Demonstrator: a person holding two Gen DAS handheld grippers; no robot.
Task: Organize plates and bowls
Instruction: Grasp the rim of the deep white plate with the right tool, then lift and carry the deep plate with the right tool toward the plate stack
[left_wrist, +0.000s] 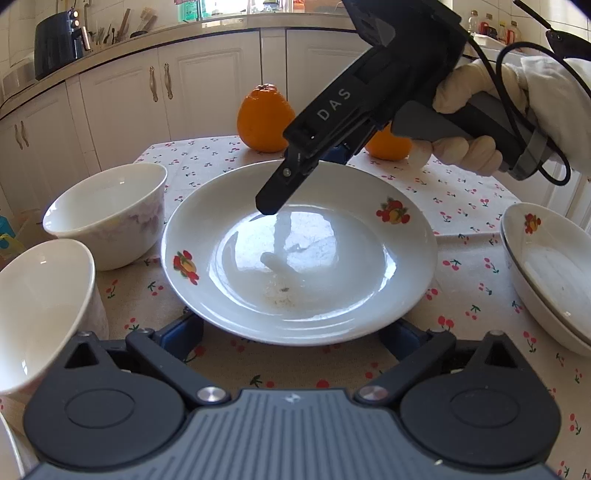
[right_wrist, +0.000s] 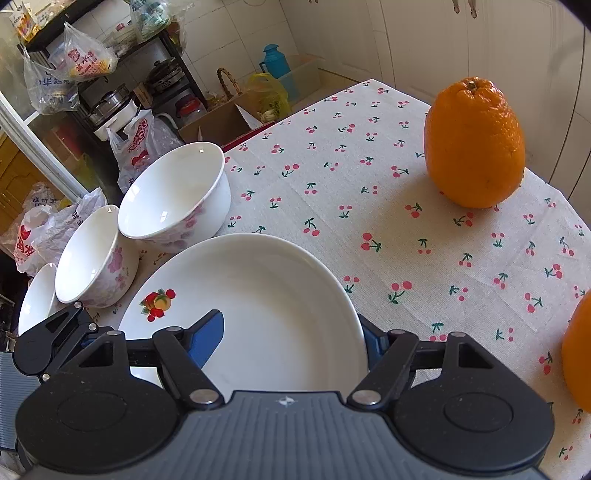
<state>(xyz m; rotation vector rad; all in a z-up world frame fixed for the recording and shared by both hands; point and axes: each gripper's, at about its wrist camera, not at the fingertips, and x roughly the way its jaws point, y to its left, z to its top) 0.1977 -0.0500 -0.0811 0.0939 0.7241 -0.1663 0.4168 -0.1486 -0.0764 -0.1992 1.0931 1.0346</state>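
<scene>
**Plate between both grippers on the table**

1. Plate (left_wrist: 299, 254): white, fruit decals on the rim. It sits at the centre of the cherry-print tablecloth (left_wrist: 461, 206).
2. My left gripper (left_wrist: 291, 332): the jaws stand apart. The blue fingers (left_wrist: 181, 334) flank the plate's near rim on either side, low at the cloth. I cannot tell whether they touch it.
3. My right gripper (right_wrist: 291, 339): the jaws stand apart at the plate's far rim. One blue finger (right_wrist: 207, 338) lies over the inside of the plate; the other is outside the rim. In the left view, its black finger tip hovers over the plate well.
4. My right hand (left_wrist: 491, 122), gloved in white, holds the gripper handle.
5. Bowls: two white bowls (right_wrist: 177, 192) with pink flowers stand just left of the plate, side by side. A third rim shows at the edge of the frame.
6. A stack of plates (left_wrist: 546, 273) lies to the right, apart from the centre plate.
7. Two oranges (left_wrist: 264, 118) stand beyond the plate, near the table's far edge.
</scene>
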